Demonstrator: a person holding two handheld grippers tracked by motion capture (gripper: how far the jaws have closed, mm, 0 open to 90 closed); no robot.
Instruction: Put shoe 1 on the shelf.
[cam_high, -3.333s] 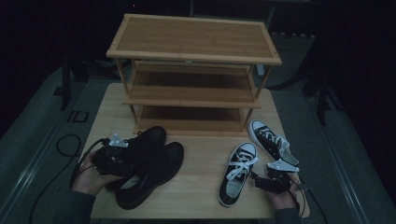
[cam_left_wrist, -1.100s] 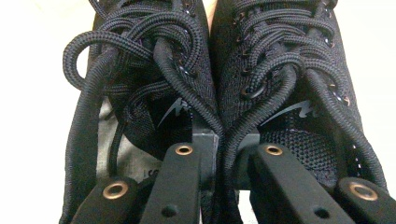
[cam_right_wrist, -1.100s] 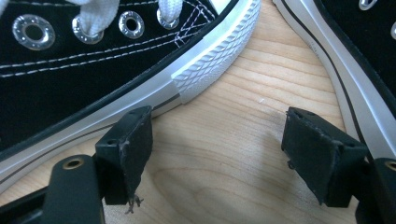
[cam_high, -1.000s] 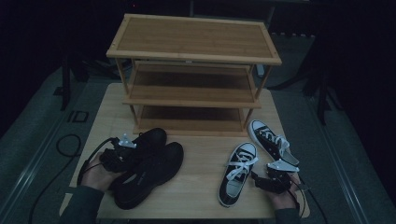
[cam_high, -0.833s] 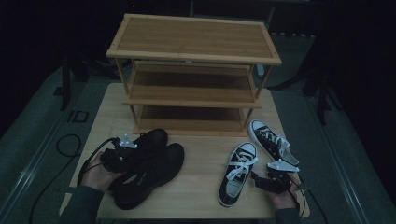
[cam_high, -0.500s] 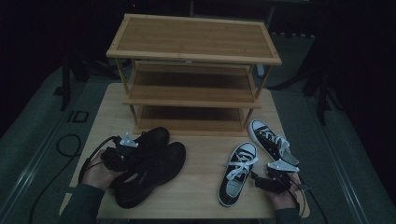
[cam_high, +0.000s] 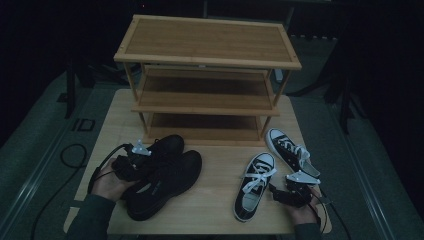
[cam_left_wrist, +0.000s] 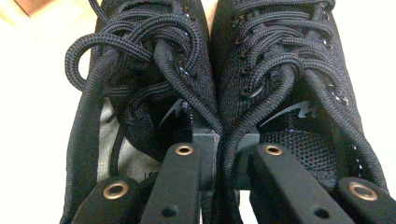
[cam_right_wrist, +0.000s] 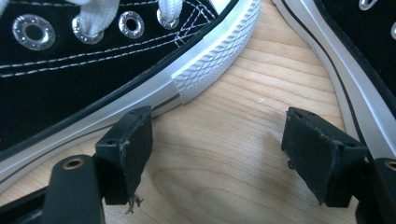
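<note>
Pinching both inner collars of the black shoes (cam_left_wrist: 210, 93), my left gripper (cam_left_wrist: 224, 154) sits before the shoe rack (cam_high: 207, 75).

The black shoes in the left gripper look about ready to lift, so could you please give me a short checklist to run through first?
1. Left gripper shut on the inner sides of both black shoes: ok.
2. Grip firm enough to lift both: cannot tell.
3. Laces free of the jaws: not ok, black laces drape over them.
4. Shoe rack shelves free: ok.
5. Right gripper out of the way, open between the sneakers: ok.
</note>
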